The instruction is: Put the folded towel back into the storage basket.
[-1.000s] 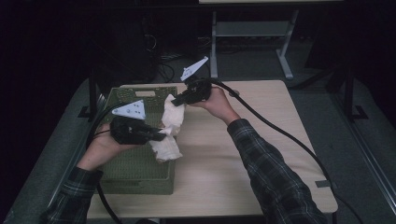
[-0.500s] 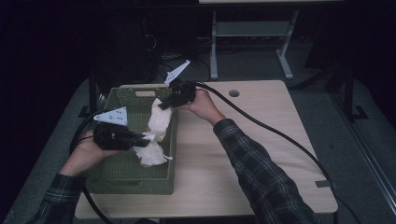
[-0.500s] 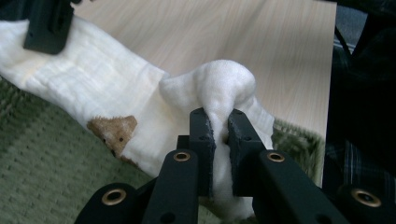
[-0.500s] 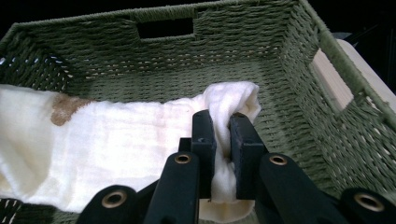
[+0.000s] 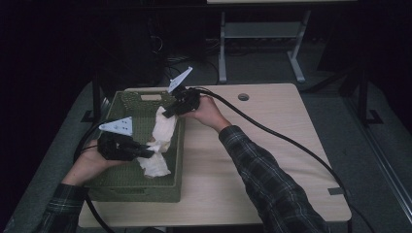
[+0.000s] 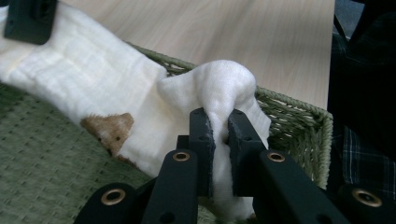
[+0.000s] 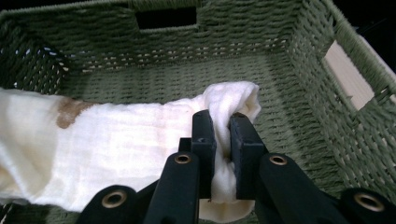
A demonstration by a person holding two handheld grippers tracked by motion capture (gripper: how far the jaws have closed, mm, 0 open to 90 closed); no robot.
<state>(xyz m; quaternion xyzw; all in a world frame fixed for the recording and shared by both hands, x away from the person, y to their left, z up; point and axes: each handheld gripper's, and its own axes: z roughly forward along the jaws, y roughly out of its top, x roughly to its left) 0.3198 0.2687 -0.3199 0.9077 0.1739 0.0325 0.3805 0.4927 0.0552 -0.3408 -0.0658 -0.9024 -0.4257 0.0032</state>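
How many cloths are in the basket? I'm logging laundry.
1: a white cloth stretched over the green basket, pinched by the left gripper and the right gripper.

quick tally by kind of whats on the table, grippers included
Grippers: 2, left gripper and right gripper
Baskets: 1, green woven basket
Cloths: 1, white cloth with a brown patch, pinched by both grippers
Total: 4

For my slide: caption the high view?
Both grippers, left and right, hold a white cloth over a green basket.
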